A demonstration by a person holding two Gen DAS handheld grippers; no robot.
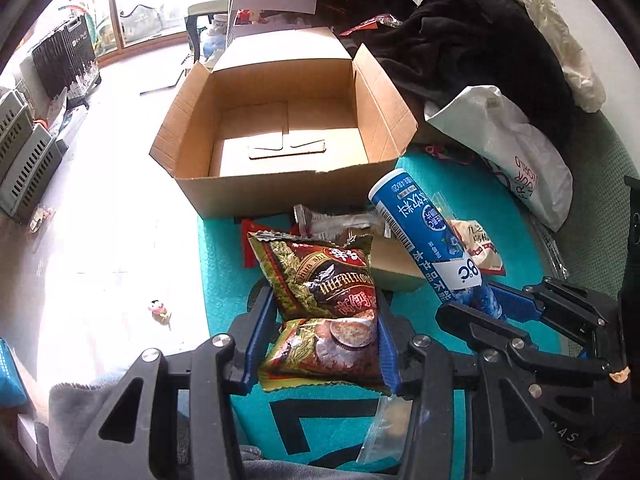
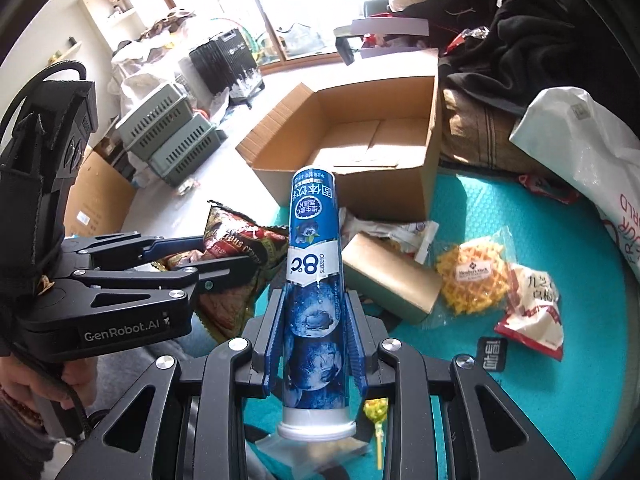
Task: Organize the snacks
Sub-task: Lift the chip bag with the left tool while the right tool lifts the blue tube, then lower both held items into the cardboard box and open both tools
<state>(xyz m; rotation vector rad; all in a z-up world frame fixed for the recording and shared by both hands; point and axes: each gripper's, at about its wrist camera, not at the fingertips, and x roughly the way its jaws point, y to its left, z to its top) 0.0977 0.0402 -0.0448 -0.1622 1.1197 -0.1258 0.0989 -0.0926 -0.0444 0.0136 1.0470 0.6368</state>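
Left wrist view, left to right: my left gripper [image 1: 324, 320] clamped a green snack packet [image 1: 324, 300] marked "hua shi", my right gripper [image 2: 316, 328] clamped a blue tube [image 2: 314, 280] marked "8°C SUBZERO", both held clear of the teal mat [image 1: 224, 264]. I judged the carry step under way; next, both needed releasing inside the empty cardboard box [image 1: 248, 196] beyond.
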